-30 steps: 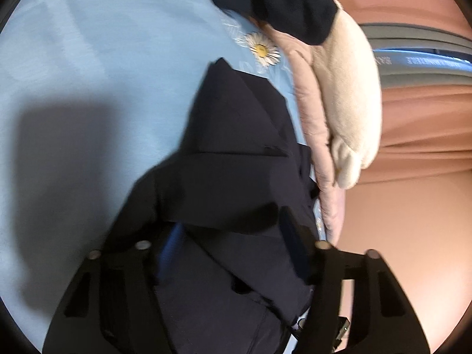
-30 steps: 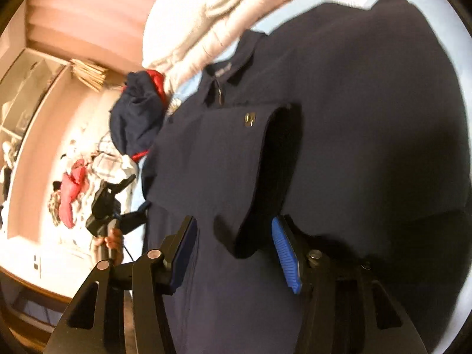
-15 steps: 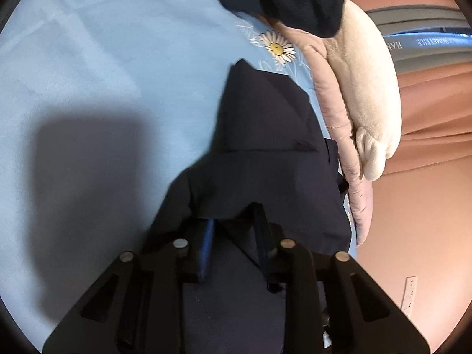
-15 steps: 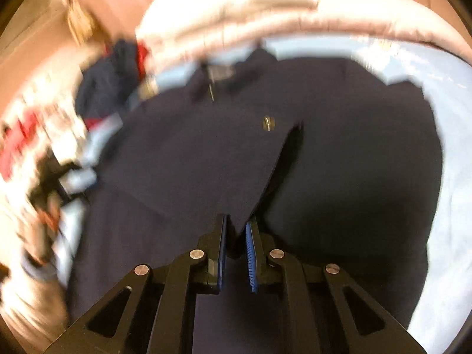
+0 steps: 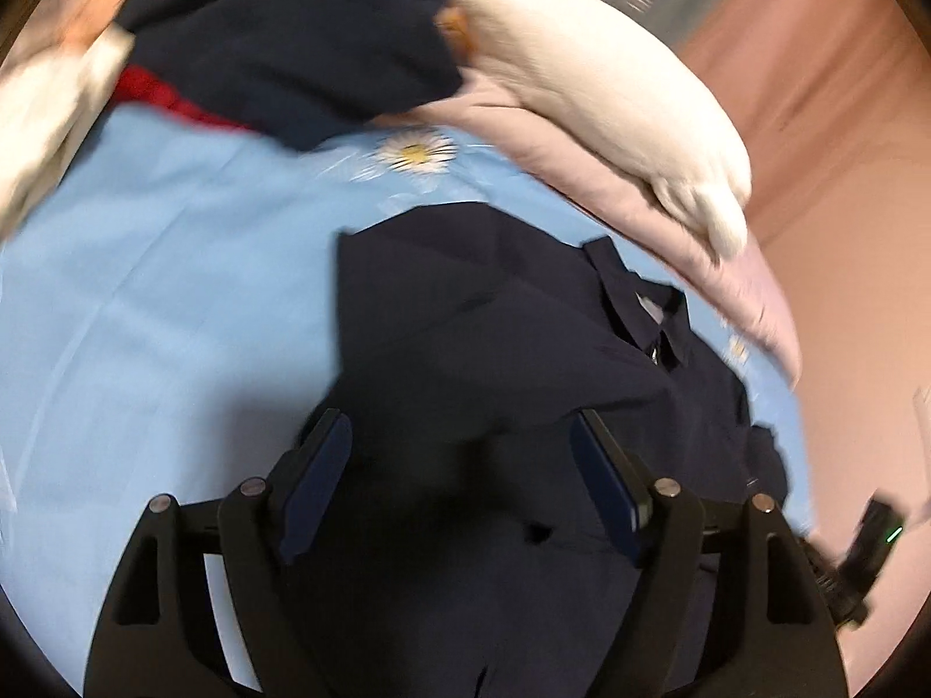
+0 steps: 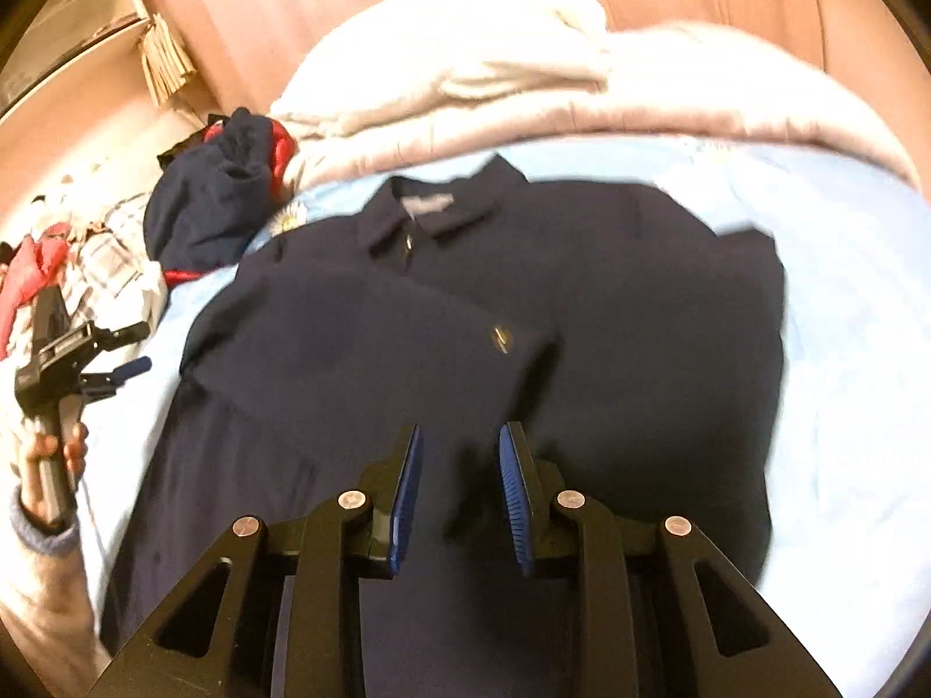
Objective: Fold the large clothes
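Observation:
A dark navy collared jacket (image 6: 611, 302) lies flat on the light blue bedsheet (image 6: 844, 349), collar toward the pillows, with its left sleeve folded across the chest. It also shows in the left wrist view (image 5: 494, 349). My right gripper (image 6: 459, 453) is open and empty just above the jacket's lower front. My left gripper (image 5: 459, 448) is open and empty over the jacket's folded sleeve side. The left gripper also shows in the right wrist view (image 6: 116, 375), held in a hand at the bed's left edge.
A cream and pink quilt (image 6: 523, 87) is bunched at the head of the bed. A dark navy and red garment (image 6: 215, 198) lies bundled at the upper left, seen too in the left wrist view (image 5: 279, 41). More clothes (image 6: 87, 267) are piled beyond the left edge.
Both grippers have opened and let go of the jacket's fabric. Both have pulled back from it, and the folded sleeve now rests on the jacket's front.

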The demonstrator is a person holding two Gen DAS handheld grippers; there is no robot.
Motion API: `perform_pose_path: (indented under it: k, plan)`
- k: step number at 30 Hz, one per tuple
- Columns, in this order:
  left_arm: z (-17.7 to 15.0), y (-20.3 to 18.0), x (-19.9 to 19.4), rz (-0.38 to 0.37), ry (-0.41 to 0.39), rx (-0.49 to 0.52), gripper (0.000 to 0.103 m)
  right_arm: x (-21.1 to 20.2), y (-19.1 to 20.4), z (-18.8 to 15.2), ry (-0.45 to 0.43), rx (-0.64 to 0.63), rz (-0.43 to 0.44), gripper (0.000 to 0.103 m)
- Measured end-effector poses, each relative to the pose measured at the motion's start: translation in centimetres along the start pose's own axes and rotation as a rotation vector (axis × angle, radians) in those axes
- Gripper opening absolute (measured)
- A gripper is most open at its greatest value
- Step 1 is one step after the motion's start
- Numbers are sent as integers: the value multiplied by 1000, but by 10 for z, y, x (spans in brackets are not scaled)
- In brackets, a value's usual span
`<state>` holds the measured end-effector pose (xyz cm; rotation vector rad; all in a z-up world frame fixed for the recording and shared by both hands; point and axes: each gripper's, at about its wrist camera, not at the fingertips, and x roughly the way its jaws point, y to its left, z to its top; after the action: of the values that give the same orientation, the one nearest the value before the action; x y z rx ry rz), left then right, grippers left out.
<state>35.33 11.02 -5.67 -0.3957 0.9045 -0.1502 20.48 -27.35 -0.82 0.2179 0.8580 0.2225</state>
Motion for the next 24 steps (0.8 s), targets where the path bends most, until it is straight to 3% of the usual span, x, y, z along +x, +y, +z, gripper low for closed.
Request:
perform_pose_path:
  k: [3,5,8,10,12,15,18,20,22,24]
  plan:
    - [3,-27,30,57,0,122,68,25,20,13,-21,-47,-13,27]
    - [0,-24,52,48,56,106,61,39,28,15,-12,-76,-47,27]
    - [-14,-18,83,113,158,114,55,66,28,7,67,-99,-101,27]
    - [-23,-18,87,138,152,191,54,79,21,-5,114,-122,-125,27]
    - [-25,-19,81,144,149,208,54,74,15,-10,92,-138,-112,27]
    - [-29,-19,57,76,128,200,55,62,11,-8,97,-100,-120,27]
    - [-36,-27,44,54,96,255,65,40,20,-11,57,-133,-70,28]
    - [-41,-27,55,89,132,274,64,40,27,-18,63,-156,-76,33]
    - [-47,-20,74,100,205,222,64,56,25,-24,105,-159,-107,33]
    - [-46,-17,69,90,190,184,64,65,24,-27,100,-154,-115,34]
